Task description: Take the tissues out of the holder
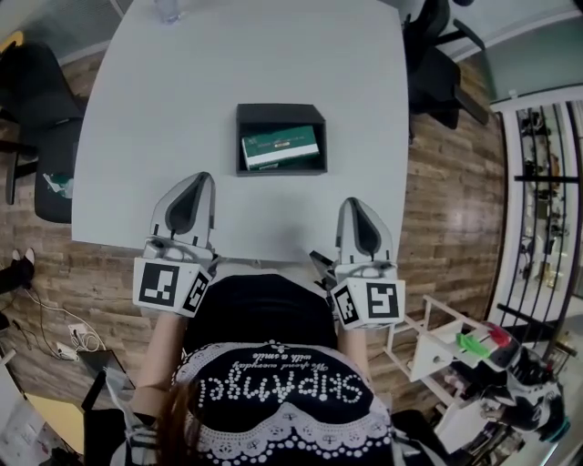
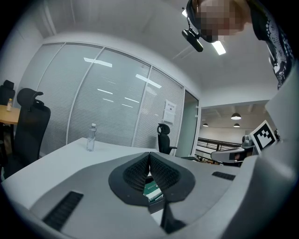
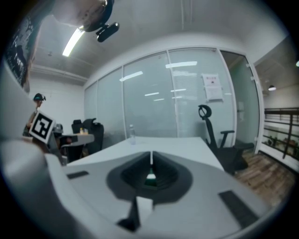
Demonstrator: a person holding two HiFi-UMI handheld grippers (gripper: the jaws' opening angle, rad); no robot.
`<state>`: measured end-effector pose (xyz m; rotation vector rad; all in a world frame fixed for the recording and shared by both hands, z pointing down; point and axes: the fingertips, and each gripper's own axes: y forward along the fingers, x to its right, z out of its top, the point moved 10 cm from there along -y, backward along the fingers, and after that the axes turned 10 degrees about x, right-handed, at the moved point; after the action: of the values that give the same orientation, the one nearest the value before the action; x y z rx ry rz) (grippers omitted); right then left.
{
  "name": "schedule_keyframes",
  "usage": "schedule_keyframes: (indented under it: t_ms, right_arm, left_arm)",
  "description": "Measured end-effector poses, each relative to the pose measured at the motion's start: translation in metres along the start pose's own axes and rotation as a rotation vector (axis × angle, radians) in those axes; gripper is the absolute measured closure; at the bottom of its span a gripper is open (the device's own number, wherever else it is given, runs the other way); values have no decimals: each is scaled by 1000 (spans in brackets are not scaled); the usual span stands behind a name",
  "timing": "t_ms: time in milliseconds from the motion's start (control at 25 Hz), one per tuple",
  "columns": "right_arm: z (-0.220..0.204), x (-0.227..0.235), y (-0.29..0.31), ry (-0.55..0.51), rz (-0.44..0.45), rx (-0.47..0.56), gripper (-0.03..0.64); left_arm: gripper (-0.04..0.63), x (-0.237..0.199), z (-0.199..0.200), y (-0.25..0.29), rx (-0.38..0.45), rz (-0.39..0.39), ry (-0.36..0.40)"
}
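Our left gripper and right gripper sit pressed together, empty; we should spread one before reaching the tissues ahead.

The bottle is cut off by the head view's top edge, the words on the green tissue pack are too small to read, and the left gripper hides most of that pack in its own view.

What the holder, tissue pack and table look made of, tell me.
Holder: dark, matte, stiff straight walls; plastic or leatherette, unclear. Tissue pack: green-and-white printed wrapper, probably plastic film. Table: smooth, pale grey, evenly flat; likely laminate.
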<state>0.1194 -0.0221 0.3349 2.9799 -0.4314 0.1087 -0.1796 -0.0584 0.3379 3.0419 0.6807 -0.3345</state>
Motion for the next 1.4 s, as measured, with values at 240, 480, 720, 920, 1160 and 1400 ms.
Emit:
schedule_keyframes:
  t_ms: [240, 480, 720, 920, 1160, 1400]
  right_arm:
    - [4, 12, 3, 0, 32, 2, 581]
    - [6, 20, 7, 5, 55, 3, 583]
    - [5, 26, 8, 13, 58, 1, 581]
    - [2, 25, 10, 21, 58, 0, 581]
    - [-1, 23, 4, 24, 48, -2, 583]
    - [0, 25, -1, 25, 29, 1, 581]
  left_arm:
    - [561, 17, 1, 7, -9, 0, 15]
    - [561, 25, 3, 12, -8, 14, 21]
    - [561, 28, 6, 12, -7, 15, 39]
    - [561, 25, 6, 12, -14, 20, 51]
    - [561, 23, 7, 9, -24, 8, 64]
    - [558, 19, 14, 13, -27, 4, 120]
